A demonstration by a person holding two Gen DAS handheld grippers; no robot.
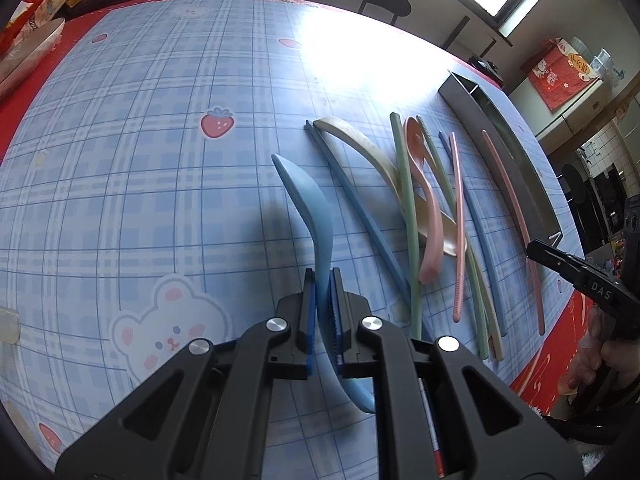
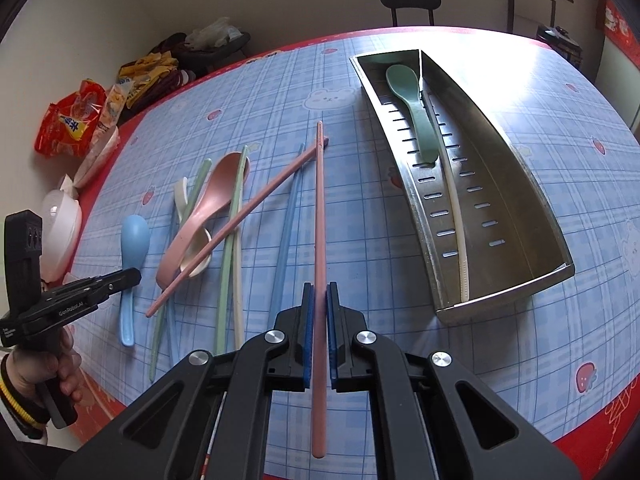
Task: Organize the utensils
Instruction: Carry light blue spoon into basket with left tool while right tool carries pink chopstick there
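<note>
My left gripper (image 1: 323, 276) is shut on the handle of a blue spoon (image 1: 308, 196); it also shows in the right wrist view (image 2: 134, 236). My right gripper (image 2: 319, 290) is shut on a pink chopstick (image 2: 319, 208), seen in the left wrist view (image 1: 516, 216) beside the tray. The metal utensil tray (image 2: 504, 184) has two compartments: a green spoon (image 2: 412, 108) lies in the left one, a cream chopstick (image 2: 452, 200) along the divider. On the cloth lie a pink spoon (image 2: 212, 196), a cream spoon (image 2: 196, 256), another pink chopstick (image 2: 248, 216), and green, blue and cream chopsticks.
Snack bags (image 2: 76, 120) and a white bowl (image 2: 60, 220) sit at the table's far left edge. A black stool (image 2: 410, 0) stands beyond the table. The checked blue tablecloth (image 1: 140, 160) has a red border.
</note>
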